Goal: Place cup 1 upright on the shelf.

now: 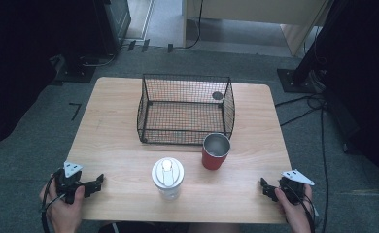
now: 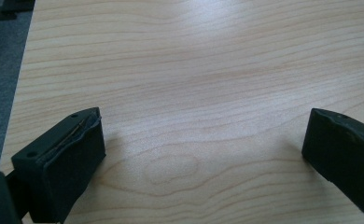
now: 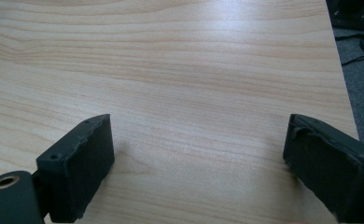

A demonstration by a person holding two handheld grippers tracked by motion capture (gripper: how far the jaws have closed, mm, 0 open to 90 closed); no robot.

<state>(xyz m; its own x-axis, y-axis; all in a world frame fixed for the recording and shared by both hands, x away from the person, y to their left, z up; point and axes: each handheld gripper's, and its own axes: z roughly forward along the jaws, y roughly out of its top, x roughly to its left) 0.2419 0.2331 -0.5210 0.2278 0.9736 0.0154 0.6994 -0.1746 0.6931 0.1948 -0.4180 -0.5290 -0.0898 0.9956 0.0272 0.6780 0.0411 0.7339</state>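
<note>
L claw [image 1: 99, 181] & R claw [image 1: 264, 187] both wide apart, holding nothing, low on desk [image 1: 119, 145]. Bottle [image 1: 167, 177] & red cup [image 1: 215, 151] sit between them.

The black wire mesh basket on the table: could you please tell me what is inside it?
Nothing lies in the black wire mesh basket; its mesh floor shows bare. A dark round spot sits by its far right corner, perhaps on the table behind.

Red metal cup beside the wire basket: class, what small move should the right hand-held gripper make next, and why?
Probably glide the right hand-held gripper forward and inward toward the red metal cup. Its jaws stand open over bare wooden table, nothing between them, and the cup stands upright just outside the black wire mesh basket.
</note>
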